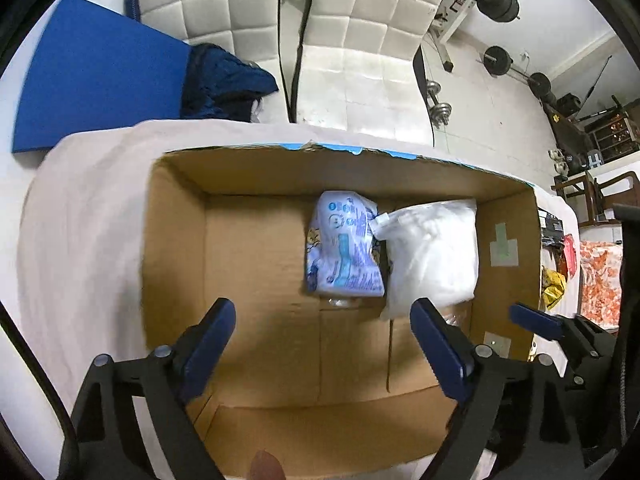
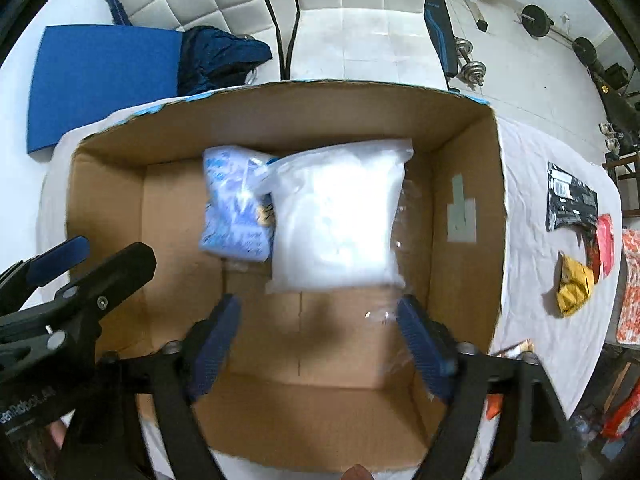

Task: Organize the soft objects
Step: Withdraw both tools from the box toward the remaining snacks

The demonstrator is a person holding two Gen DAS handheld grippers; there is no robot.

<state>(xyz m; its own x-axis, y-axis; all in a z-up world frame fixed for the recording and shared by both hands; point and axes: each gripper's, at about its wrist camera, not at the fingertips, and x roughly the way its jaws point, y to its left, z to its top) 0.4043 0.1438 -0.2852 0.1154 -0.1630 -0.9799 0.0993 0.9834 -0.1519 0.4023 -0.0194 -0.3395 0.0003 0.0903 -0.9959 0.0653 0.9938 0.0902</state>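
Observation:
An open cardboard box (image 1: 180,248) (image 2: 464,152) stands on a white-clothed table. On its floor lie a blue-and-white printed soft pack (image 1: 344,244) (image 2: 236,208) and, to its right, a white soft item in a clear bag (image 1: 434,252) (image 2: 336,216). My left gripper (image 1: 324,320) hovers open above the box, nothing between its blue fingers. My right gripper (image 2: 320,316) also hangs open over the box, just nearer than the white bag, apart from it. Each view shows part of the other gripper at its edge: the right gripper's finger (image 1: 536,322) and the left gripper's finger (image 2: 60,258).
On the cloth right of the box lie a black packet (image 2: 570,196), a red packet (image 2: 604,244) and a yellow crumpled item (image 2: 574,286). Beyond the table are white padded chairs (image 1: 224,12), a blue mat (image 1: 100,72), dark blue cloth (image 1: 224,80) and gym weights (image 1: 498,60).

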